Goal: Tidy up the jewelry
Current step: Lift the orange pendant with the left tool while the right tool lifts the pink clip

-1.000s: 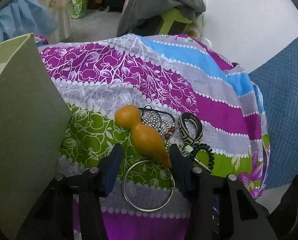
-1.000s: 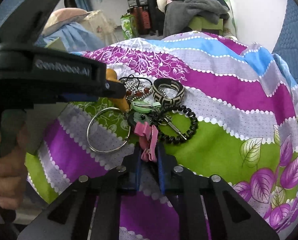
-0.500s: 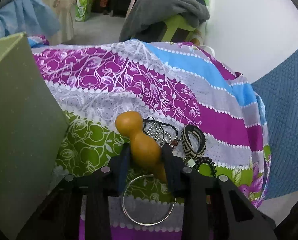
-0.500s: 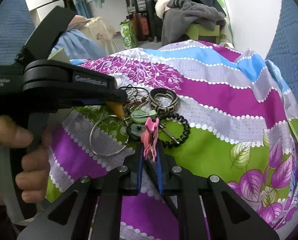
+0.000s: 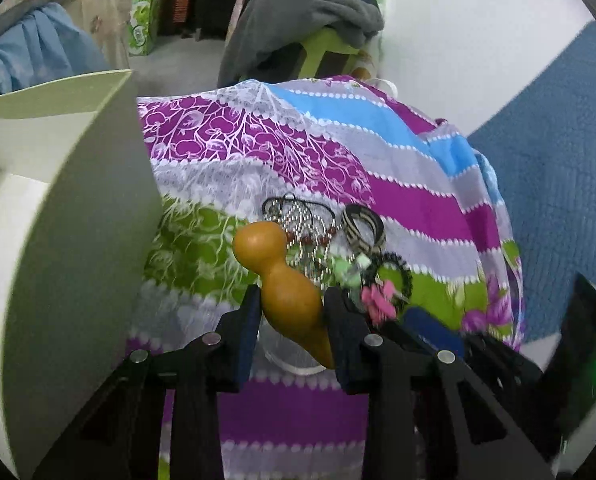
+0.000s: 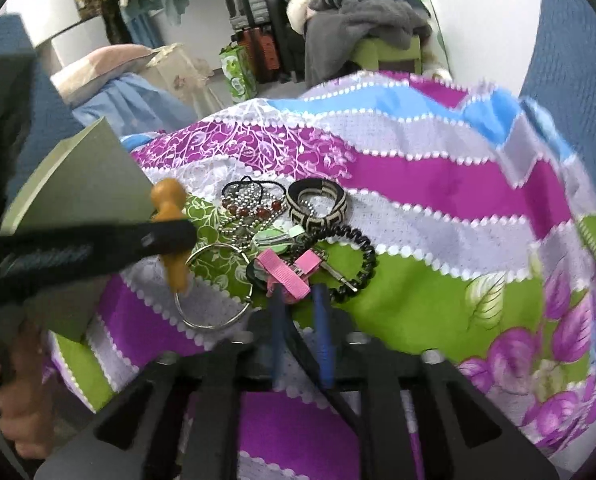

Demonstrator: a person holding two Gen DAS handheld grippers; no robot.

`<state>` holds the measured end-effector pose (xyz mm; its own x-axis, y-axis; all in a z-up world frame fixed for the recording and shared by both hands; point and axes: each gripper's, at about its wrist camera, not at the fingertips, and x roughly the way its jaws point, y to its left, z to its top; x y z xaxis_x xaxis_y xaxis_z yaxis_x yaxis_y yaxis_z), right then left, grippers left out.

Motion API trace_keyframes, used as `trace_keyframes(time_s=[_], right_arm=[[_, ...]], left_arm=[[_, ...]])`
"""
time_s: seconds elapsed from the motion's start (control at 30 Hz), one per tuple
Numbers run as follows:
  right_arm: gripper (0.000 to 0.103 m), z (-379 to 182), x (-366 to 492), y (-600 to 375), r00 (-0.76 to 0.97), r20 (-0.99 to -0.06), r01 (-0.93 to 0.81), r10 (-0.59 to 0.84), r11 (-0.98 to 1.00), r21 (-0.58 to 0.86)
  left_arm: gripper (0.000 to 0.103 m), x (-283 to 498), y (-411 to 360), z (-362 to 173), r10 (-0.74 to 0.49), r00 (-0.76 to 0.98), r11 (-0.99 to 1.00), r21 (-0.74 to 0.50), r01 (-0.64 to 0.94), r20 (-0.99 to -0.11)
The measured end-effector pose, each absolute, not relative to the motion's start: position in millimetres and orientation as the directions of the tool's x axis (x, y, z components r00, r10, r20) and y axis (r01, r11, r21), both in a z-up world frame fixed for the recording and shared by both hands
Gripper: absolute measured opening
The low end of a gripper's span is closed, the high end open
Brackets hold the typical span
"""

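Left gripper (image 5: 292, 320), black frame, blue finger pads (image 5: 246, 332), silver screws; right gripper (image 6: 299, 308), thin blue fingers, bare skin.
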<state>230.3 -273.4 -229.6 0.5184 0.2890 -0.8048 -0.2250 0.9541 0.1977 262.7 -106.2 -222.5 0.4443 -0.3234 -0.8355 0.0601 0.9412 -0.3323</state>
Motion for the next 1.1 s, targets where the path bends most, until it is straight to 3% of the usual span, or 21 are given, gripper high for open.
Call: trace_keyframes(time_s=[0.37, 0.43, 0.47, 0.63, 1.1], right_arm=[[0.031, -238.3, 239.8, -262.6, 0.527, -0.813, -0.204, 0.247, 0.966, 0.162], [0.029, -238.4, 241.2, -262.5, 0.534, -0.812, -0.197, 0.236, 0.969, 0.152], [0.022, -238.4, 241.3, -261.5, 0.537, -0.812, -0.198, 0.228, 0.970, 0.142], [0.021, -235.3, 238.1, -258.9, 0.534, -0.820, -0.190, 0.206, 0.974, 0.121], [0.021, -172.1, 198.6, -264.4, 0.557, -0.817, -0.070, 0.146, 0.989, 0.129]], left_arm=[[0.032, 239.6, -103.2, -214.7, -0.361, 0.438, 0.932, -0.335, 0.139, -0.823], [0.032, 238.2, -103.8, -213.6, -0.368, 0.435, 0.929, -0.336, 0.153, -0.822], [0.032, 236.6, -103.8, -212.3, -0.373, 0.435, 0.928, -0.338, 0.158, -0.820], [0.032, 230.7, -101.7, -203.5, -0.379, 0.439, 0.925, -0.330, 0.188, -0.814], [0.032, 207.5, -84.7, -157.5, -0.421, 0.432, 0.905, -0.337, 0.260, -0.798]])
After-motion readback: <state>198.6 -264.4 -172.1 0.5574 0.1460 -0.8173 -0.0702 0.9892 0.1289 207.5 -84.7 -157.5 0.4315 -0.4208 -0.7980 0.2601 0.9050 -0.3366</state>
